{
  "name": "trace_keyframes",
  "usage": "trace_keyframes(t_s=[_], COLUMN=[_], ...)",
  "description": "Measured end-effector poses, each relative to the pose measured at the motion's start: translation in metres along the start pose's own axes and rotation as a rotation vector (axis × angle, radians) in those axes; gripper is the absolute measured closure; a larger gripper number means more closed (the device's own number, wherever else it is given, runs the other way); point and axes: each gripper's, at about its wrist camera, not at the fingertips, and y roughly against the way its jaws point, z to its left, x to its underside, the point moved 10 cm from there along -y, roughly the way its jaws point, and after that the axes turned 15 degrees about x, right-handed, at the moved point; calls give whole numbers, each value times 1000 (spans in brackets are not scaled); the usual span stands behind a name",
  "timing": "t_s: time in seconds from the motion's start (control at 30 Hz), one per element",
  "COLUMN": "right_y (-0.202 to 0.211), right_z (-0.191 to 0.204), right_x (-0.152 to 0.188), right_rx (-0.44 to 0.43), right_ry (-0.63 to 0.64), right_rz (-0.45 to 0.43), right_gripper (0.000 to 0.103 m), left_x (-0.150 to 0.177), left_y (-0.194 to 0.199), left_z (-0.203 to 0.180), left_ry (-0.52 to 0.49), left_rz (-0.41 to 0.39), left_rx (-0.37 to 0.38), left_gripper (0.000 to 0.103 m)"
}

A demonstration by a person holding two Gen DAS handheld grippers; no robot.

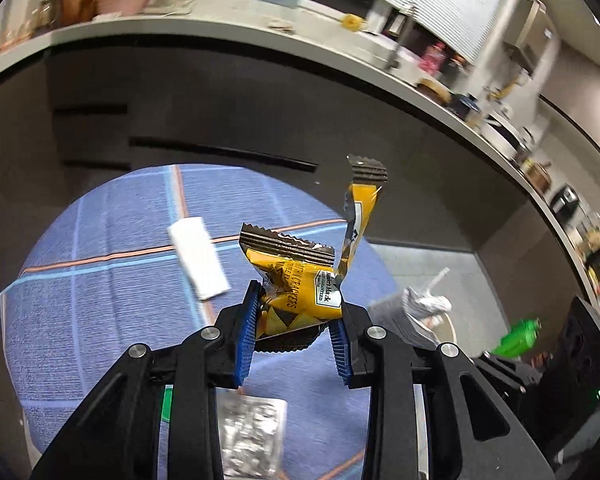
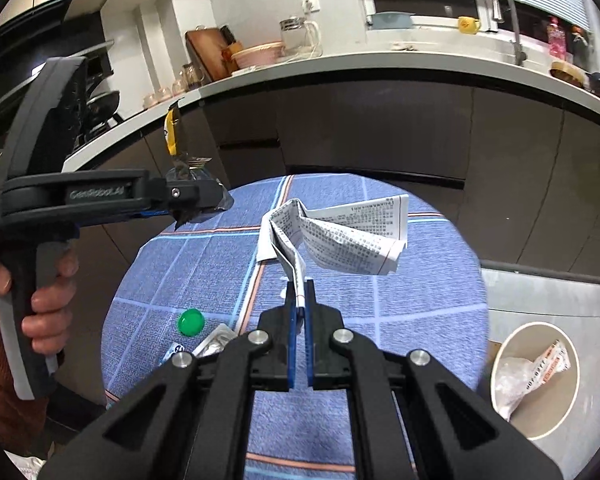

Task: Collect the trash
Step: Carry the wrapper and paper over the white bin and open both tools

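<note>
My left gripper is shut on a yellow and black cracker wrapper and holds it above the round table with the blue checked cloth. In the right wrist view the left gripper hangs at the left over the table edge with the wrapper sticking up. My right gripper is shut on a folded printed paper leaflet, lifted above the cloth. A round bin with trash inside stands on the floor at the right; it also shows in the left wrist view.
On the cloth lie a white folded tissue, a silver blister pack, and a green bottle cap. A kitchen counter with dishes and a sink curves behind. Dark cabinets stand close behind the table.
</note>
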Motion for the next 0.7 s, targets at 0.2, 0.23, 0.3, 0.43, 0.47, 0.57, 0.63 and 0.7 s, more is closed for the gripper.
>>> trace_keyframes(t_s=[0.2, 0.23, 0.3, 0.43, 0.47, 0.57, 0.63, 0.7], right_y=[17, 20, 24, 31, 32, 38, 41, 43], right_z=[-37, -45, -61, -98, -104, -136, -155, -174], right_x=[6, 8, 12, 23, 24, 36, 42, 51], right_rx=[48, 59, 79, 128, 138, 181, 202, 226], right_ry=[-61, -76, -100, -156, -168, -220, -245, -275], right_rz=[-19, -20, -22, -23, -23, -19, -15, -8], right_gripper=[98, 98, 98, 98, 98, 98, 98, 98], left_x=[8, 10, 13, 22, 25, 33, 40, 44], left_y=[-16, -21, -28, -55, -63, -85, -101, -114], left_z=[-56, -66, -79, -111, -116, -136, -149, -161], left_ry=[-98, -111, -133, -172, -180, -201, -216, -232], left_rz=[51, 62, 79, 128, 140, 179, 211, 232], left_rx=[65, 81, 99, 141, 148, 172, 191, 199], left_gripper=[73, 73, 73, 73, 73, 73, 73, 73])
